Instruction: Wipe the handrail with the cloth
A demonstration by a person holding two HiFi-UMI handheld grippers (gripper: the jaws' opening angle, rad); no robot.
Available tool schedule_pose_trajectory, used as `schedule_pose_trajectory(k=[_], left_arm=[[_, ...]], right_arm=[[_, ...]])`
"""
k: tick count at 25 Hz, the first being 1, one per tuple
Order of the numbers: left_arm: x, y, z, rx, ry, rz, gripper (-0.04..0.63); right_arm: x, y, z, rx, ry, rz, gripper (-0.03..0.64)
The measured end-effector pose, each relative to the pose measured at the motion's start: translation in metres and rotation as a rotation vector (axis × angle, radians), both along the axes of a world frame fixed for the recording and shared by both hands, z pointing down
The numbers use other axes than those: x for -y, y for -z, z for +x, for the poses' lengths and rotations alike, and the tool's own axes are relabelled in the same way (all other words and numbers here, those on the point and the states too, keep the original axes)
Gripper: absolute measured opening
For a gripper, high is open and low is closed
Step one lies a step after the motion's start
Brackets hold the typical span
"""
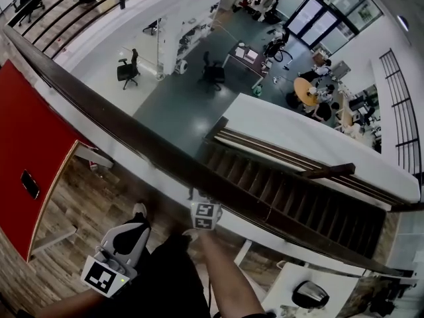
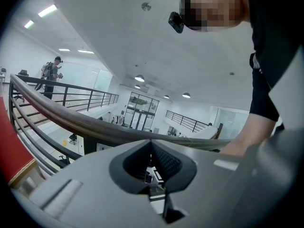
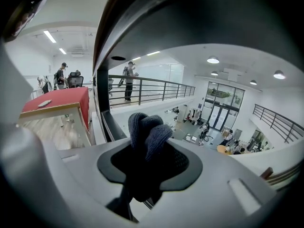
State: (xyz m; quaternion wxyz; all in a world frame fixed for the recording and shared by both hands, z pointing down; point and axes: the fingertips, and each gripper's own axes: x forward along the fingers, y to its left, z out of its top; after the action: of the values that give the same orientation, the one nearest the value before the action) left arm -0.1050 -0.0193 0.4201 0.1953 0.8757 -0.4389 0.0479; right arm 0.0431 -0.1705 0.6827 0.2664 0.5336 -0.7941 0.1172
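— Both sets of fingers busy?

— Only one. My right gripper point(image 3: 147, 156) has its fingers point(image 3: 185, 165) pinched hard on the cloth point(image 3: 145, 129), a dark knitted wad that pokes up past the tips. On my left gripper point(image 2: 151, 167) the fingers point(image 2: 175, 163) are drawn together with nothing between them. It hangs low by my leg, well back from the rail.

— And the cloth against the handrail?

— Very near. The handrail point(image 3: 190, 23) arcs right over the wad, and from my head the gripper sits at the rail's near edge. I can't tell whether they touch.

— So which step is this?

— Setting up a stroke, I'd say. Next I need to press the wad onto the top of the rail and slide along it, keeping my grip firm.

— Why firm?

— Past the far edge it's an open drop to the staircase point(image 1: 285, 191) and the floor below. A loose cloth would be gone.

— Room to move?

— Plenty. The rail runs bare both ways. The red worktop point(image 1: 26, 158) stands on my left, close to the rail, so I should mind it when I sweep that way.
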Motion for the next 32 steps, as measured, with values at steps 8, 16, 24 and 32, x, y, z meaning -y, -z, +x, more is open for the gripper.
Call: schedule_pose_trajectory(k=[8,16,24,32], left_arm=[[0.004,0.002,0.005,-0.001,0.024,0.008,-0.003],[0.0,0.003,0.023,0.0,-0.006,0.015,-0.003],[-0.007,-0.001,0.039,-0.008,-0.03,-0.003,-0.003],[-0.011,-0.003,0.05,-0.006,-0.033,-0.002,-0.003]], right_arm=[[-0.009,-0.001,0.023,0.005,-0.041,-0.002,0.133],[-0.018,-0.002,0.048,-0.004,-0.061,-0.004,0.133],[-0.025,0.0,0.067,-0.018,-0.038,0.002,0.133],[-0.033,-0.001,0.085,-0.018,-0.05,-0.001,0.133]])
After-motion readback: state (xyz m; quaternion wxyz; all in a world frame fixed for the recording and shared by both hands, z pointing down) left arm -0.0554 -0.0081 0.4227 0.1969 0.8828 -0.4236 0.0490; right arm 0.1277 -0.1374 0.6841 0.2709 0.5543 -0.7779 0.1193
